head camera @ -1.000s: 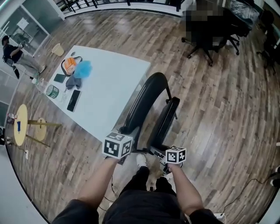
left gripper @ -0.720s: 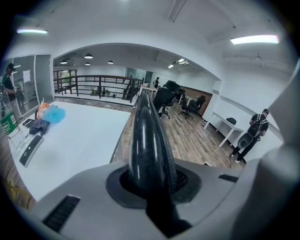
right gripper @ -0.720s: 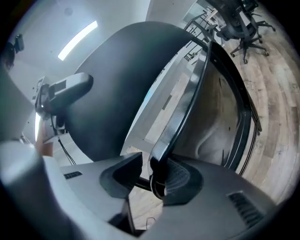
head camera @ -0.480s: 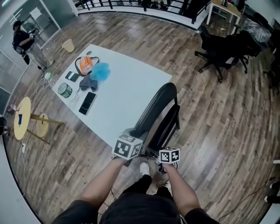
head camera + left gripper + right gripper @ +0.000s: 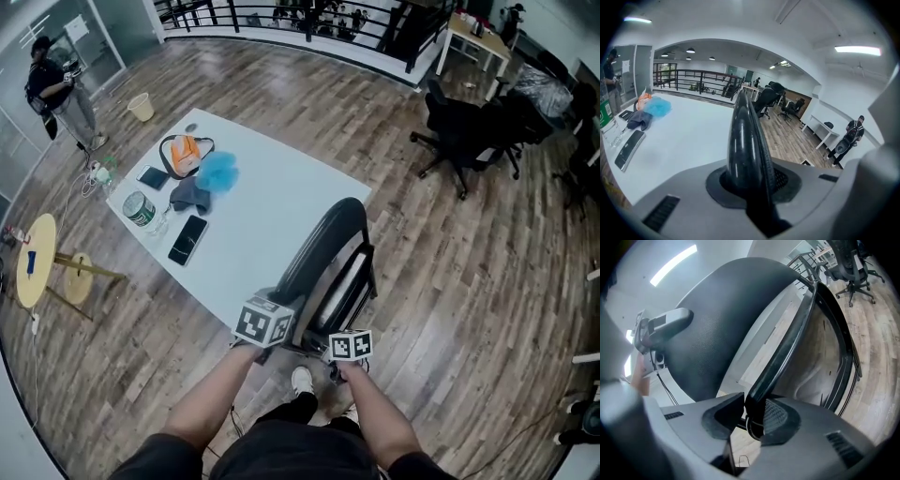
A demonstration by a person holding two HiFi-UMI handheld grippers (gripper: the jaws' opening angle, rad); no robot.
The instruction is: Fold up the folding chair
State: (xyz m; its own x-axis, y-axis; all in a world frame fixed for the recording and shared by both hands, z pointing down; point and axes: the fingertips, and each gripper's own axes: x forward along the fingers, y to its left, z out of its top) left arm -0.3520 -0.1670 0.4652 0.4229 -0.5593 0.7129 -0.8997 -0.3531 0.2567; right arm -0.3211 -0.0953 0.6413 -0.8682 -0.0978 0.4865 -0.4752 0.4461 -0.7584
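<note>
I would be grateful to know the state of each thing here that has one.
Black plastic folding chair: nearly folded flat, standing upright.
Left gripper: shut on the chair's backrest edge.
Right gripper: shut on the chair's seat rim.
Flat black phone: lying flat on the white table, screen dark.

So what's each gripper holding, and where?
Both hold the folding chair: left gripper clamps the backrest edge, right gripper clamps the seat rim.

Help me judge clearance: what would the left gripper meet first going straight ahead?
The folding chair's backrest, clamped in the left gripper; its edge runs straight ahead. Beyond that, probably the white table.
</note>
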